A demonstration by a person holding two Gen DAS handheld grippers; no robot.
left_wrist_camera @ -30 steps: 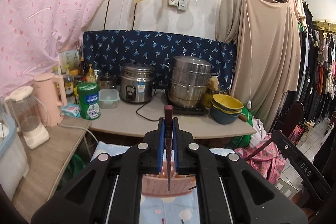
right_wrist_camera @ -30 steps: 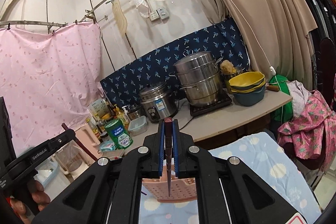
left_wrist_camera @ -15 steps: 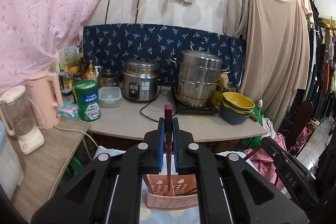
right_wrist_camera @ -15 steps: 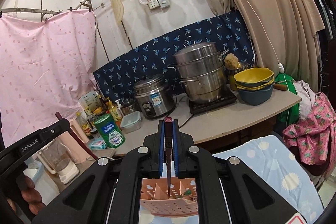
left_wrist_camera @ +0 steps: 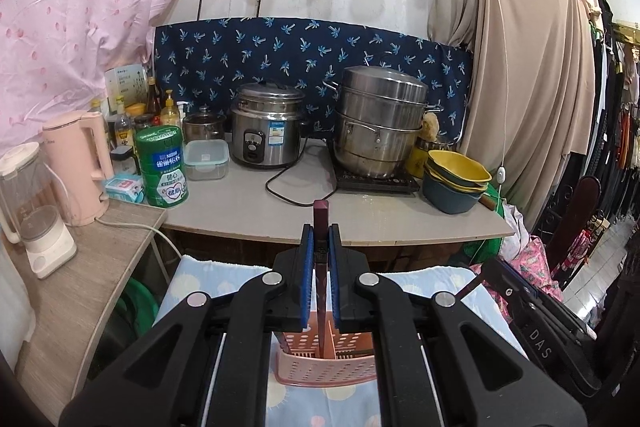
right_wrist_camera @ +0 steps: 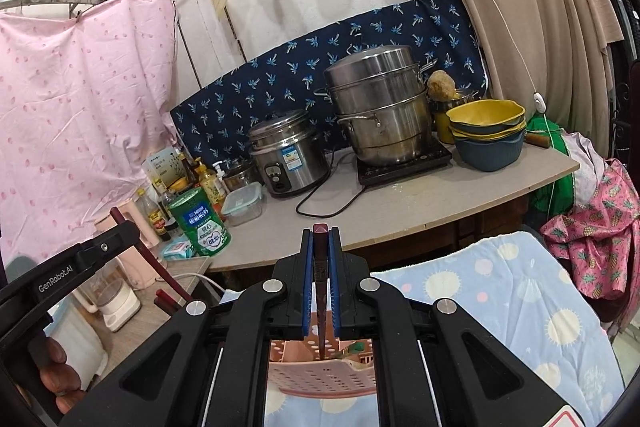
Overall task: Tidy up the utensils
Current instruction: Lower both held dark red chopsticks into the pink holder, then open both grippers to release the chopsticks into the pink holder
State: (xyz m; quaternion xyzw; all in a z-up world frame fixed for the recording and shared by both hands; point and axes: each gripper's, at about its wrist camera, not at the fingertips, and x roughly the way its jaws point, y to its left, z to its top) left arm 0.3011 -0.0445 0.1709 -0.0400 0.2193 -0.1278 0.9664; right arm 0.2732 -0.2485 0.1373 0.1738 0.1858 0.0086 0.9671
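With each gripper's jaws clamped on a dark red wooden chopstick (left_wrist_camera: 320, 267) (right_wrist_camera: 320, 267) hanging tip-down over the pink perforated plastic utensil basket (left_wrist_camera: 326, 367) on the blue spotted cloth (right_wrist_camera: 512, 303), lower both straight into one compartment before letting go.

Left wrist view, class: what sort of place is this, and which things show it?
Probably a makeshift home kitchen corner: a rice cooker and steamer pot stand on the counter, with clothes hanging alongside.
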